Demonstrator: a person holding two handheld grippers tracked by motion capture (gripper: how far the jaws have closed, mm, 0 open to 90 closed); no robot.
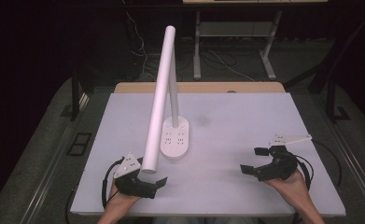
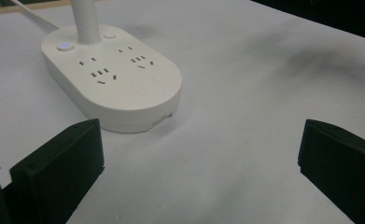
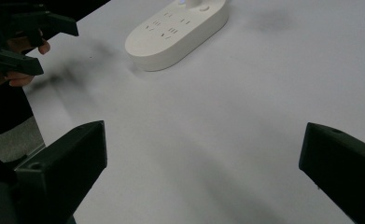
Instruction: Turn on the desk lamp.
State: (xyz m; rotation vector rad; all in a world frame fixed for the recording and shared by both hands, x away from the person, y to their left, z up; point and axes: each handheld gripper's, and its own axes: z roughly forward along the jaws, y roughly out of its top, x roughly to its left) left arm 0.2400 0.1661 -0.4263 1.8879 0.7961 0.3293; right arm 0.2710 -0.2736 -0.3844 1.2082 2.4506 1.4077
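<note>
We see the white desk lamp (image 1: 173,140) standing near the middle of the white table (image 1: 245,186), its base carrying sockets and its long head slanting down toward our left gripper (image 1: 153,175). That gripper rests just beside the base with jaws spread and empty, perhaps under the lamp head's tip, while our right gripper (image 1: 254,160) lies well apart at the right, jaws likewise spread wide

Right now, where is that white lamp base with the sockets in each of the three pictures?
High view: lamp base left of centre on the white table.
Left gripper view: upper left, beyond the open left tongs.
Right gripper view: top centre.
Shared landmark: its socket holes.
</note>
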